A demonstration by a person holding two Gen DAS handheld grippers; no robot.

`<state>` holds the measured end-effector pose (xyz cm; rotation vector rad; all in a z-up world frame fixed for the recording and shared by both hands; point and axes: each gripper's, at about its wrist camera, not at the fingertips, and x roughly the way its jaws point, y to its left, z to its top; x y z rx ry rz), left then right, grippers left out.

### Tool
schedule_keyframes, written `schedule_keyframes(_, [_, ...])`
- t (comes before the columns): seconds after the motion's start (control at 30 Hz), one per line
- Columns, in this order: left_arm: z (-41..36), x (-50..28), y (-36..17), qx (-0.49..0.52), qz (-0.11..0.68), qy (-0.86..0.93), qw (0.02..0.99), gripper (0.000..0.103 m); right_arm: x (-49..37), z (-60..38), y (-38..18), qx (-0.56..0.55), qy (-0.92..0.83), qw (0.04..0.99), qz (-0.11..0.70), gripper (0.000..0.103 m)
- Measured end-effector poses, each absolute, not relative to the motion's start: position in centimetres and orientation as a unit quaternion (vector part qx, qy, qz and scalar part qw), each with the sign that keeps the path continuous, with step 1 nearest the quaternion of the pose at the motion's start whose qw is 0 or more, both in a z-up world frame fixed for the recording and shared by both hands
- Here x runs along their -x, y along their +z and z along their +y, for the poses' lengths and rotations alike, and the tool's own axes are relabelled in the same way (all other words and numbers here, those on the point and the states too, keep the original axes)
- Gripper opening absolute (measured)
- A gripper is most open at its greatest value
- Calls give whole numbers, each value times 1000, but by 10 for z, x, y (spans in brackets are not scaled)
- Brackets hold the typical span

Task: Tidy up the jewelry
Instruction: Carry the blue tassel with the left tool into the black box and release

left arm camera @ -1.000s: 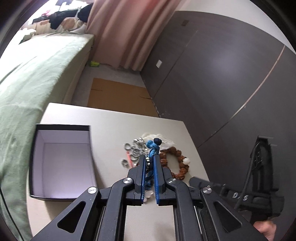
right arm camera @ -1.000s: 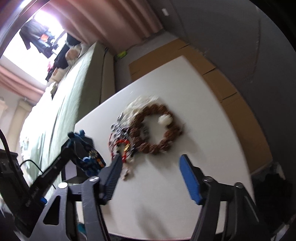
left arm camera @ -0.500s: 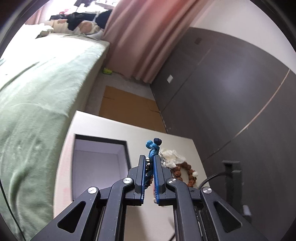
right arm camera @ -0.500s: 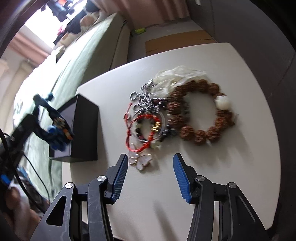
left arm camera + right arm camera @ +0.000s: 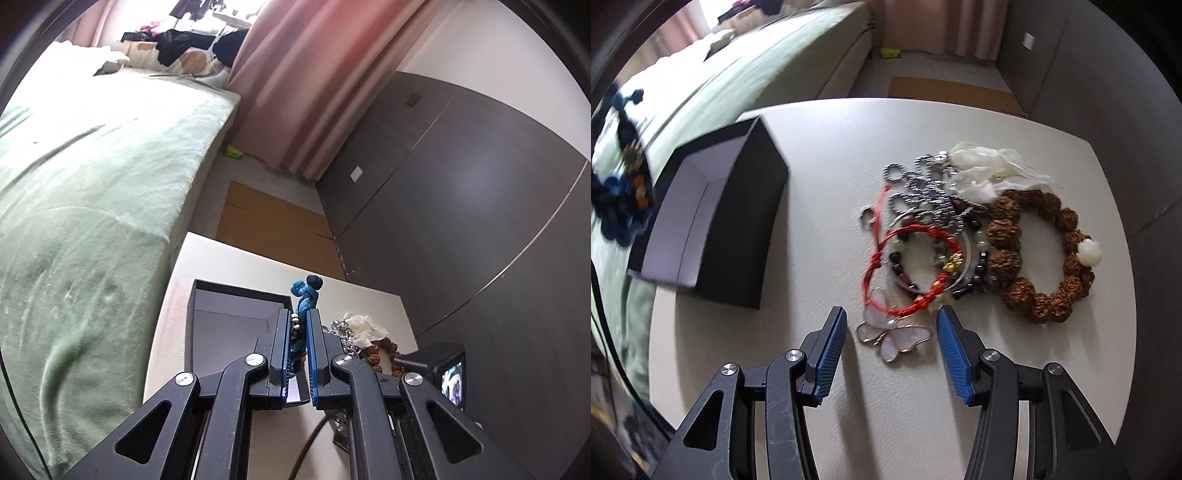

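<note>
My left gripper (image 5: 298, 314) is shut on a blue braided bracelet (image 5: 305, 295) and holds it in the air over the near right corner of an open black box (image 5: 229, 314) with a white inside. The bracelet also shows blurred at the left edge of the right wrist view (image 5: 620, 192). My right gripper (image 5: 891, 317) is open, its jaws on either side of a butterfly pendant (image 5: 892, 336) on the table. Beyond it lie a red cord bracelet (image 5: 908, 266), a silver chain (image 5: 923, 188), a brown seed bracelet (image 5: 1041, 254) and a white piece (image 5: 990, 173).
The black box (image 5: 731, 225) stands at the left of the white table (image 5: 820, 369). A green bed (image 5: 81, 184) runs along the table's left side. Dark cabinet doors (image 5: 461, 192) stand to the right. Cardboard (image 5: 273, 221) lies on the floor beyond.
My left gripper has carried the blue bracelet left and up, from over the jewelry pile to over the box. My right gripper has moved in toward the butterfly pendant.
</note>
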<state>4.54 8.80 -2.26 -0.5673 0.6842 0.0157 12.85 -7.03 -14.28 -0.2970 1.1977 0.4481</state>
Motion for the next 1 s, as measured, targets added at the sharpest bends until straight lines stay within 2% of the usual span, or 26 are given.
schedule_keyframes(0.13, [88,-48,-25,275,335,11,901,8,-123,-76,-142,128,215,787,564,42])
schedule_keyframes(0.33, [84,-51,-27,269,340,20,901,8,-132,-117,-124,41,229,782,578,42])
schedule_keyframes(0.47, [82,-62,-40,267,374,35,887,8,-132,-132,-113,-17,247,782,573,42])
schedule_keyframes(0.5, [84,-64,-44,274,385,36,881,10,-133,-134,-111,-28,253,782,569,40])
schedule_keyframes(0.53, [87,-66,-48,287,393,28,873,11,-132,-136,-108,-44,265,779,567,28])
schedule_keyframes(0.6, [93,-65,-51,307,395,23,866,12,-132,-135,-102,-74,287,777,555,24])
schedule_keyframes(0.63, [96,-63,-51,309,394,30,865,13,-130,-134,-98,-78,292,781,547,24])
schedule_keyframes(0.67, [99,-61,-50,307,392,37,866,23,-131,-131,-96,-78,294,783,542,24])
schedule_keyframes(0.7, [100,-60,-50,307,389,40,868,37,-130,-128,-94,-78,297,786,538,24])
schedule_keyframes(0.77, [102,-56,-48,311,380,42,870,52,-129,-125,-95,-71,294,787,538,24])
schedule_keyframes(0.83, [105,-52,-44,309,370,45,875,54,-134,-122,-102,-55,285,784,549,24])
schedule_keyframes(0.9, [106,-50,-43,307,368,47,877,54,-138,-119,-110,-40,280,773,568,30])
schedule_keyframes(0.97, [108,-49,-43,309,370,47,875,54,-142,-109,-118,-19,264,771,580,43])
schedule_keyframes(1.0, [108,-49,-43,311,370,47,874,54,-141,-109,-121,-4,254,773,581,45])
